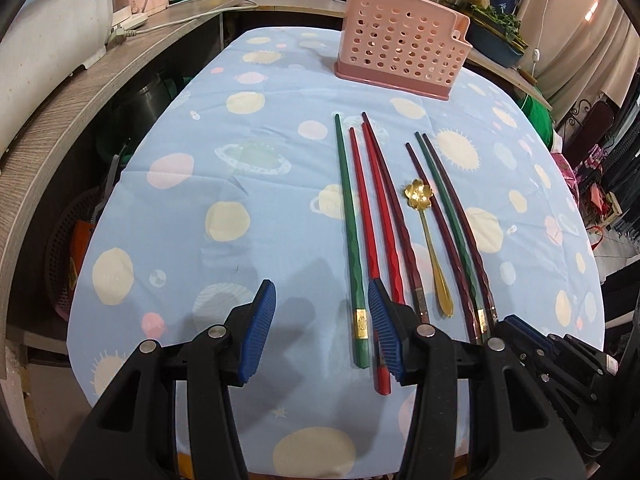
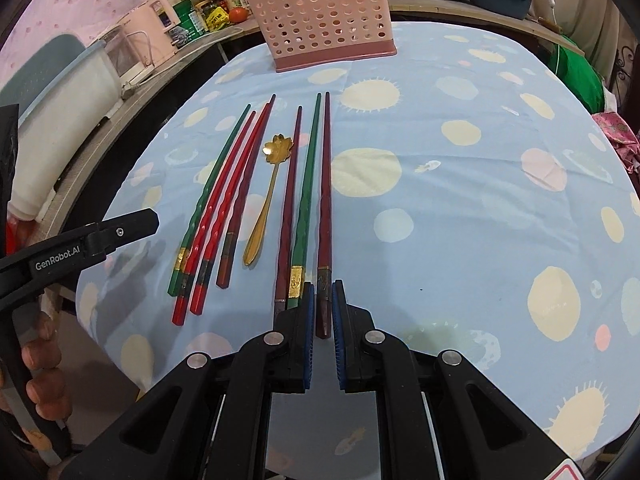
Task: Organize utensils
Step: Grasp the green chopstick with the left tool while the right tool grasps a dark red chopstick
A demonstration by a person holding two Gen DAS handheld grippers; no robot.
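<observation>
Blue cloth with pale planets and suns covered the bench, and shelves with kitchen things stood behind it. At the far edge stood a pink perforated utensil holder. Nearer lay a row of chopsticks, green, red and dark maroon, with a gold spoon between them. The left gripper hung over the near ends of the left group, its jaws apart and holding nothing. The right gripper had its jaws nearly together around the near end of the rightmost maroon chopstick.
</observation>
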